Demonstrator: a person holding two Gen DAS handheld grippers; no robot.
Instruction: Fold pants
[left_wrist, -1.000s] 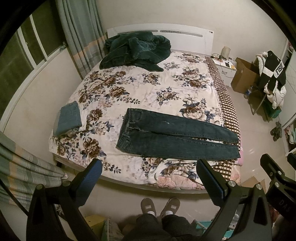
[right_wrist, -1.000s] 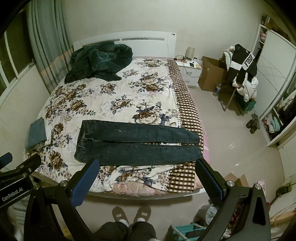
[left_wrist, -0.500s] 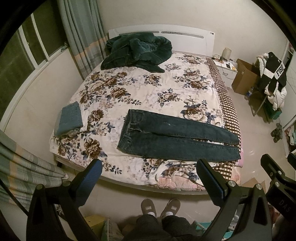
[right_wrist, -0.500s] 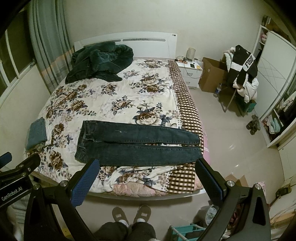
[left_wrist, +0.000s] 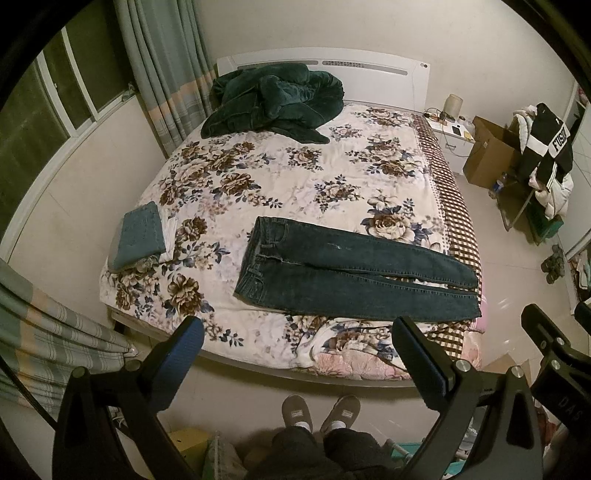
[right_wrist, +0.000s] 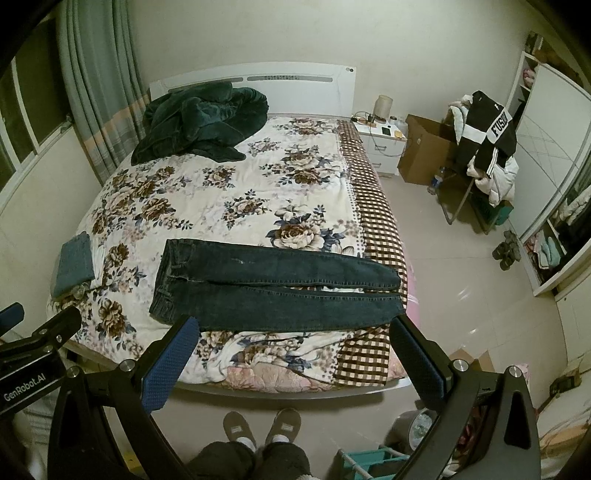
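Left wrist view: one pants (left_wrist: 354, 275), two spread tools (left_wrist: 297, 338) (right_wrist: 295, 338).

A pair of dark blue jeans (left_wrist: 354, 273) lies flat and unfolded across the near end of a bed (left_wrist: 295, 192), on a floral quilt. The waistband sits toward the left, near the middle of the bed; both legs run straight to the right, side by side and nearly parallel, with a narrow gap opening between them toward the hems. The cuffs reach the brown checked strip at the bed's right edge. A small pale mark shows on the far leg's thigh. From the right wrist view the jeans (right_wrist: 277, 284) appear smooth, with few wrinkles.
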